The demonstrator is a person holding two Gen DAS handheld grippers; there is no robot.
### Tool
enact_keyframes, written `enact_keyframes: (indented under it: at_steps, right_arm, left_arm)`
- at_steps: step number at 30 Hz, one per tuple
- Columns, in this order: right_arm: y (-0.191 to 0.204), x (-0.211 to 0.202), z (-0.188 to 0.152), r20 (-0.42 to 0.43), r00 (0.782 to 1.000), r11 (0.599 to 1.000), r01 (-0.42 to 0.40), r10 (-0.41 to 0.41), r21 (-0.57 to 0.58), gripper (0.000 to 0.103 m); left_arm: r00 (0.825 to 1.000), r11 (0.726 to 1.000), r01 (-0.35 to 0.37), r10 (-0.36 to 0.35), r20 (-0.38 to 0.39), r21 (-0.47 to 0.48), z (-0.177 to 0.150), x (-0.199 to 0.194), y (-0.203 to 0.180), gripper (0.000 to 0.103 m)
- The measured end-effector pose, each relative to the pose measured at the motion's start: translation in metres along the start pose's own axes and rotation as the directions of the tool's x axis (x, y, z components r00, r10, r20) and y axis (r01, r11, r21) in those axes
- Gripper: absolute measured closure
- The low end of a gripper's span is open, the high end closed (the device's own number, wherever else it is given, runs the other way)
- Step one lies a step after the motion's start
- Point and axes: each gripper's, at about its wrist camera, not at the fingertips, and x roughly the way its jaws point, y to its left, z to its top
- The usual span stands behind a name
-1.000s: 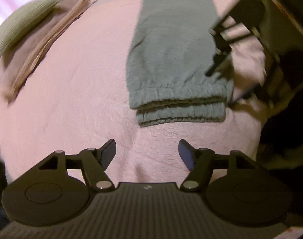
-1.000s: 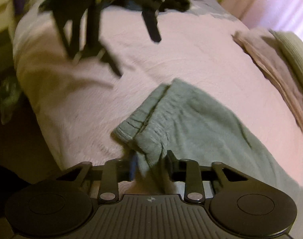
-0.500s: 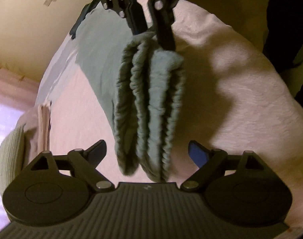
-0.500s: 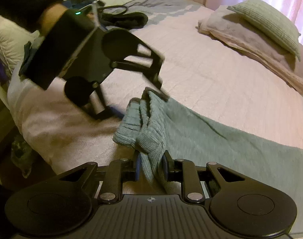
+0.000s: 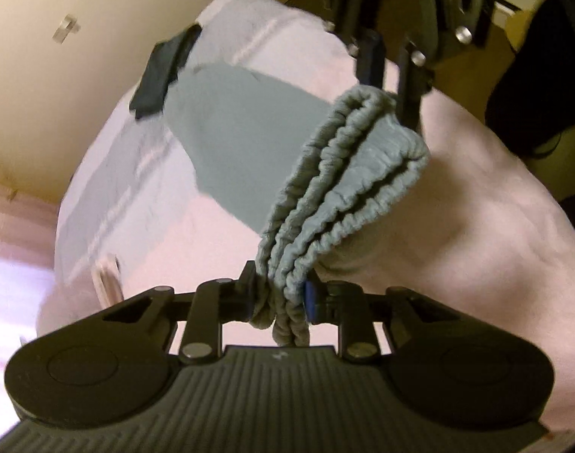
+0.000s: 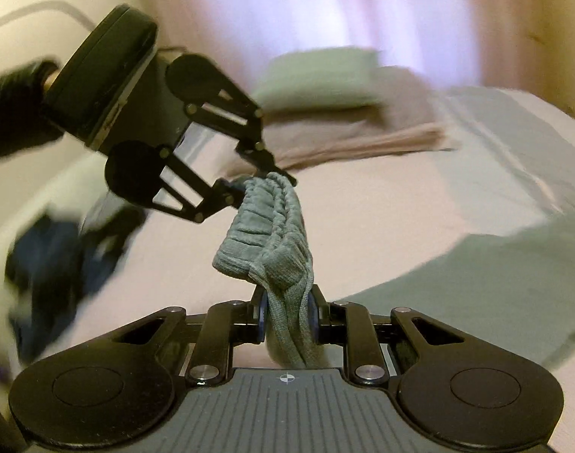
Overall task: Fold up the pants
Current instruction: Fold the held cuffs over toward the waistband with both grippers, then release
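Pants point(image 5: 249, 136), grey-green with ribbed elastic cuffs, are lifted at the cuff end above a bed point(image 5: 476, 226) covered in a pale pink spread; the rest of the garment trails back flat on the bed surface. Left gripper point(image 5: 280, 298) is clamped on one end of the stacked cuffs, its two fingers pressed in on the bunched elastic from either side. Right gripper point(image 6: 287, 315) is likewise clamped on the other end of the same cuffs, fabric filling the gap between its fingers. In the left wrist view the right gripper point(image 5: 391, 71) appears at the top of the frame, pointing down onto the far corner of the cuff band. In the right wrist view the left gripper point(image 6: 266, 177) enters from the left, held by a hand in a dark sleeve point(image 6: 11, 109), and pinches the upper end of the band. Between the two grippers the cuff band hangs slack in several ribbed layers. A folded pile of brownish-pink cloth point(image 6: 363, 132) with a pale green cushion point(image 6: 317, 75) on top lies at the far side of the bed, well apart from the pants. A dark flat object point(image 5: 163, 71) rests near the far end of the garment; it is too blurred to identify. Dark clothing point(image 6: 61, 256) lies blurred at the left edge.
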Motion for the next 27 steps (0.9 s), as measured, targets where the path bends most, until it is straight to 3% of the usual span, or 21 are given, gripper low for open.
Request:
enact_keyframes:
  at_steps: [5, 8, 10, 14, 16, 19, 20, 22, 24, 27]
  right_arm:
    - [-0.13, -0.013, 0.014, 0.056, 0.998, 0.966, -0.016, 0.001, 0.257, 0.085]
    - [-0.214, 0.005, -0.001, 0.034, 0.999, 0.897, -0.035, 0.023, 0.441, 0.085]
    - [-0.259, 0.021, -0.015, 0.003, 0.999, 0.844, -0.04, 0.045, 0.535, 0.085]
    - [-0.327, 0.053, -0.052, -0.087, 0.994, 0.74, 0.007, 0.069, 0.672, 0.085]
    - [-0.349, 0.061, -0.064, -0.145, 0.988, 0.707, 0.066, 0.052, 0.704, 0.076]
    - [-0.363, 0.054, -0.069, -0.188, 0.982, 0.715, 0.128, 0.004, 0.688, 0.075]
    - [-0.365, 0.047, -0.067, -0.188, 0.982, 0.721, 0.133, -0.004, 0.68, 0.075]
    - [-0.357, 0.031, -0.062, -0.194, 0.98, 0.75, 0.169, -0.055, 0.64, 0.074]
    - [-0.338, 0.013, -0.057, -0.176, 0.976, 0.785, 0.207, -0.126, 0.584, 0.074]
    - [-0.308, 0.005, -0.042, -0.092, 0.981, 0.832, 0.192, -0.169, 0.521, 0.074]
  left_arm:
    - [0.995, 0.995, 0.1, -0.1, 0.011, 0.016, 0.081, 0.071, 0.106, 0.082]
    - [0.985, 0.985, 0.171, -0.17, -0.023, 0.037, 0.123, 0.143, 0.15, 0.082]
    - [0.974, 0.974, 0.222, -0.22, -0.055, 0.047, 0.143, 0.189, 0.158, 0.082]
    - [0.919, 0.925, 0.38, -0.376, -0.12, 0.01, 0.157, 0.301, 0.167, 0.079]
    - [0.892, 0.904, 0.427, -0.425, -0.152, -0.022, 0.154, 0.343, 0.163, 0.074]
    - [0.873, 0.891, 0.439, -0.454, -0.177, -0.117, 0.148, 0.383, 0.173, 0.064]
    - [0.87, 0.884, 0.441, -0.464, -0.168, -0.157, 0.144, 0.386, 0.18, 0.054]
    - [0.872, 0.87, 0.429, -0.469, -0.141, -0.242, 0.133, 0.38, 0.197, 0.052]
    - [0.882, 0.861, 0.401, -0.455, -0.12, -0.314, 0.117, 0.364, 0.211, 0.053]
    - [0.911, 0.864, 0.327, -0.396, -0.117, -0.383, 0.092, 0.333, 0.219, 0.053]
